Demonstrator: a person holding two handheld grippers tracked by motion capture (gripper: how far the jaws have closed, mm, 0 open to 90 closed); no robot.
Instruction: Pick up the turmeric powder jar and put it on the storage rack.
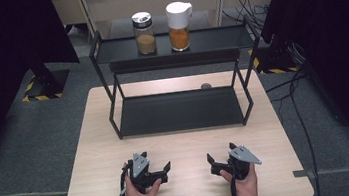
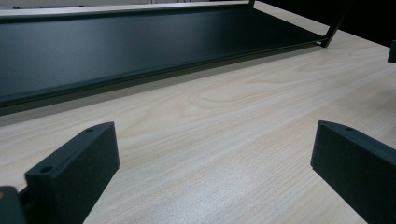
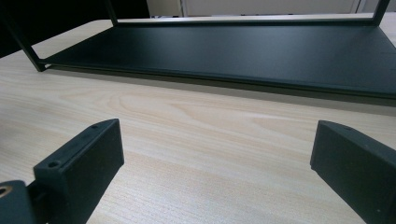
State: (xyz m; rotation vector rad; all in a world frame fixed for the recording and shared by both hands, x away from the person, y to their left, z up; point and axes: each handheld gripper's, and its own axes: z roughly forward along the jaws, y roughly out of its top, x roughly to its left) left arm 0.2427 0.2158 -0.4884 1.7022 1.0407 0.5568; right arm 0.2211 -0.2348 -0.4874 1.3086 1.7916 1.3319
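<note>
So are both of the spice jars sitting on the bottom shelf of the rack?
No, the silver-lidded jar and the white-lidded jar both stand on the top shelf of the black rack.

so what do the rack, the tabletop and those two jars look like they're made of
Rack: likely metal, matte black coating; thin straight frame bars, flat non-glossy shelves.
Tabletop: light wood or wood-look laminate; visible grain, slight sheen.
Left jar: clear glass or plastic, shiny metallic-looking lid, tan powder inside.
Right jar: clear body, white, probably plastic, cap, orange powder.
</note>
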